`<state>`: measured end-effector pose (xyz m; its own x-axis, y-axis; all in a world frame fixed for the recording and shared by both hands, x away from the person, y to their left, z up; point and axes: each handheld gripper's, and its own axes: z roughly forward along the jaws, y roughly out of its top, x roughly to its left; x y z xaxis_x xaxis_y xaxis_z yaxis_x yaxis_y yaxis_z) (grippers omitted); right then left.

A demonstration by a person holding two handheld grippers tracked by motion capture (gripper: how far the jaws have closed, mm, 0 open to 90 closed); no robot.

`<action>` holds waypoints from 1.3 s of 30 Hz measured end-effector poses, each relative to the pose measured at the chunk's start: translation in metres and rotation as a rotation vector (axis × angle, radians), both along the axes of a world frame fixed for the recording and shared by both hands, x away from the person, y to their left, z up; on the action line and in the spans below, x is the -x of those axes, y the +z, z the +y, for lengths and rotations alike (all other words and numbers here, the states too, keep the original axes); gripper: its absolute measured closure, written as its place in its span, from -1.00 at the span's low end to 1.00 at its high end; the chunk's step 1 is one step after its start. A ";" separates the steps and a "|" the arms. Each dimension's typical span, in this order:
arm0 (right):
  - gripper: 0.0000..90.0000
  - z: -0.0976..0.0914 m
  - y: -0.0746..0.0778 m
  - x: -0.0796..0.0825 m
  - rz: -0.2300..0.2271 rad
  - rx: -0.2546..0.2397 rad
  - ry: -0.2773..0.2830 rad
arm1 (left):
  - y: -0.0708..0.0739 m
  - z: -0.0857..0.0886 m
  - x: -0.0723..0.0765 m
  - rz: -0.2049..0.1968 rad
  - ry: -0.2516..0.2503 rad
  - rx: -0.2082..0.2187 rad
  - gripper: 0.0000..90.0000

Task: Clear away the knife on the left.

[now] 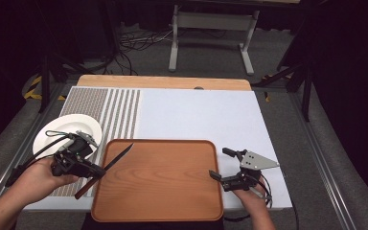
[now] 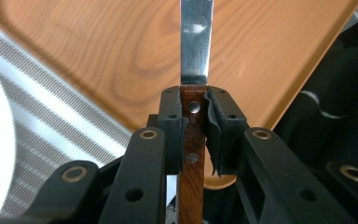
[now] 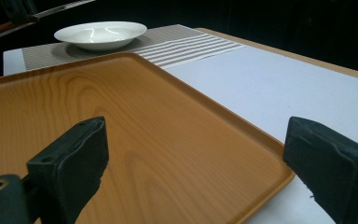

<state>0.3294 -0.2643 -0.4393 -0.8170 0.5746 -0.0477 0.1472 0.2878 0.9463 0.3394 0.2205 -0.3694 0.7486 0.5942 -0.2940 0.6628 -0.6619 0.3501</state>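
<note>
White paper covers the tabletop (image 1: 206, 115). Left claw (image 2: 196, 126) is clamped on the knife (image 1: 106, 167) handle, blade over the tray's (image 1: 158, 211) left edge. Lower it flat onto the tray before letting go. Right claw (image 1: 218, 164) stands apart, empty.

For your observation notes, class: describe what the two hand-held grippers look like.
Both are black two-jaw tools. The left gripper has brass-coloured rivets on its black arms and a dark cable trailing off. The right gripper carries a grey three-cornered plate with small holes, and its jaws end in chunky black pads.
</note>
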 end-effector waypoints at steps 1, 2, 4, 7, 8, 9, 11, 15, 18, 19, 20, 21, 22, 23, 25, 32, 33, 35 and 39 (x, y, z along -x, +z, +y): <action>-0.83 0.000 0.000 0.000 0.000 0.000 0.000 | -0.001 -0.002 0.000 0.000 0.001 -0.001 0.73; -0.83 0.000 0.000 0.000 -0.001 0.000 0.001 | -0.001 -0.004 0.000 0.003 0.000 0.001 0.73; -0.83 0.000 0.000 0.000 -0.001 0.000 0.002 | -0.003 -0.009 0.000 0.014 0.012 0.008 0.73; -0.83 0.000 0.000 0.000 0.000 0.000 0.002 | -0.006 -0.012 -0.001 0.018 0.007 0.016 0.73; -0.83 0.000 0.000 0.000 -0.001 0.000 0.002 | -0.006 -0.014 -0.001 0.026 0.012 0.011 0.73; -0.83 0.000 0.000 0.000 -0.001 0.000 0.002 | -0.008 -0.016 -0.001 0.027 0.012 0.016 0.73; -0.83 0.000 0.000 0.000 -0.001 -0.001 0.003 | -0.010 -0.020 -0.002 0.028 0.008 0.019 0.73; -0.83 0.000 0.000 0.000 -0.002 0.001 0.004 | -0.014 -0.027 -0.003 0.043 0.008 0.035 0.73; -0.83 -0.001 0.000 0.000 -0.002 -0.001 0.004 | -0.017 -0.032 -0.003 0.052 0.000 0.044 0.72; -0.83 -0.001 0.000 0.000 -0.002 -0.001 0.004 | -0.018 -0.034 -0.003 0.053 0.000 0.047 0.73; -0.83 -0.001 0.000 0.000 -0.002 -0.001 0.004 | -0.018 -0.035 -0.003 0.061 0.002 0.047 0.73; -0.83 -0.001 0.000 0.000 -0.002 -0.001 0.005 | -0.019 -0.036 -0.003 0.059 0.001 0.049 0.73; -0.83 -0.001 0.000 0.000 -0.002 0.000 0.005 | -0.019 -0.038 -0.003 0.065 -0.001 0.051 0.73; -0.83 0.000 0.000 0.000 -0.002 0.000 0.006 | -0.019 -0.039 -0.003 0.063 -0.004 0.048 0.73; -0.83 -0.001 0.000 0.000 -0.001 0.000 0.005 | -0.021 -0.042 -0.003 0.066 -0.008 0.045 0.73; -0.83 -0.001 0.000 0.000 0.000 0.001 0.006 | -0.028 -0.048 -0.006 0.087 0.011 0.038 0.73; -0.83 -0.001 0.000 0.000 0.000 0.001 0.006 | -0.029 -0.048 -0.006 0.086 0.014 0.036 0.73; -0.83 -0.001 0.000 0.000 0.001 0.000 0.007 | -0.032 -0.050 -0.007 0.092 0.019 0.029 0.73; -0.83 0.000 0.000 0.000 0.001 0.004 0.005 | -0.038 -0.051 -0.009 0.119 0.041 0.016 0.73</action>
<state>0.3297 -0.2647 -0.4395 -0.8200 0.5703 -0.0489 0.1470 0.2924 0.9449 0.3489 0.1696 -0.4073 0.6832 0.6182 -0.3886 0.7266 -0.6285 0.2775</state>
